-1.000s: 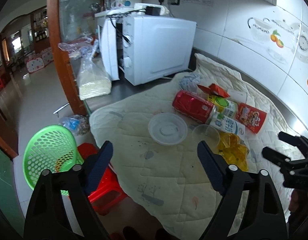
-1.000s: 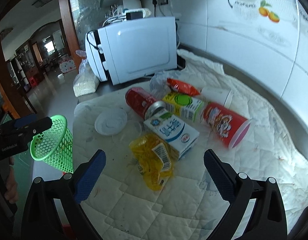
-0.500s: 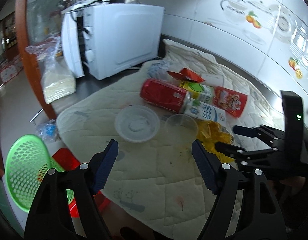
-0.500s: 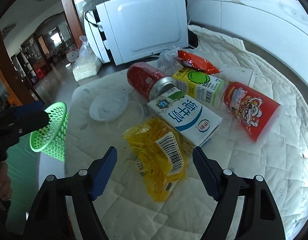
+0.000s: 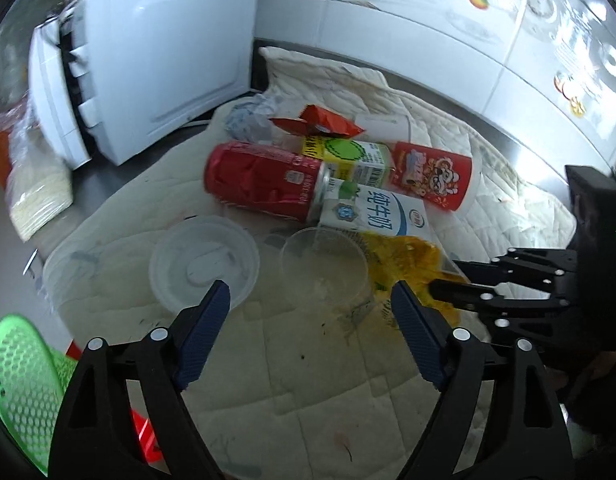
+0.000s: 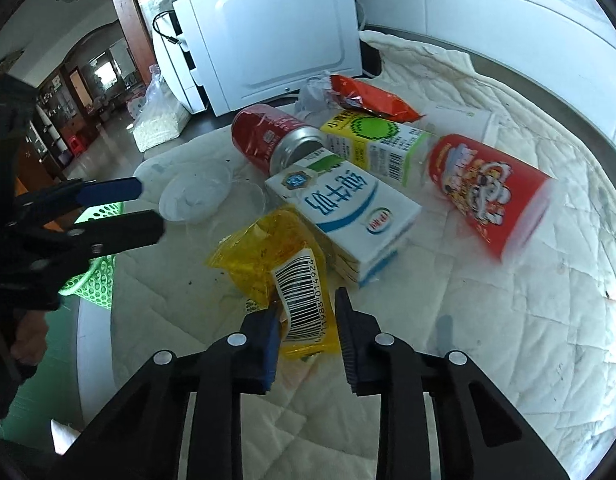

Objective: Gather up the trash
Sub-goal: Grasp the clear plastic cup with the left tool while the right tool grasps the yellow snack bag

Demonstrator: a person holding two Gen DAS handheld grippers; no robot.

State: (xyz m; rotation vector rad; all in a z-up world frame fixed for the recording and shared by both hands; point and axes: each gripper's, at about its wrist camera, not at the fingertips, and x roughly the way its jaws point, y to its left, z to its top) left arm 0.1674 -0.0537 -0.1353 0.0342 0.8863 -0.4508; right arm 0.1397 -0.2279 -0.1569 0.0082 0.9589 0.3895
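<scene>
Trash lies on a white quilted cloth (image 6: 508,320): a yellow plastic wrapper (image 6: 280,276) (image 5: 404,256), a white-blue milk carton (image 6: 344,208), a red can (image 5: 264,182), a green-yellow carton (image 6: 372,140), a red paper cup (image 6: 488,196), an orange snack bag (image 6: 372,98), a clear cup (image 5: 324,268) and a clear lid (image 5: 204,264). My right gripper (image 6: 306,312) is partly closed, jaws on either side of the wrapper's near end. My left gripper (image 5: 310,308) is open above the cloth, just before the clear cup and lid.
A green mesh basket (image 5: 16,380) stands below the counter's left edge, also in the right wrist view (image 6: 94,264). A white microwave (image 5: 148,68) stands at the back left with a bag of white grains (image 5: 32,200) beside it. A tiled wall runs behind.
Both grippers have moved forward toward the trash. My right gripper's jaws have narrowed around the yellow wrapper's end. My left gripper has come close to the clear cup and lid.
</scene>
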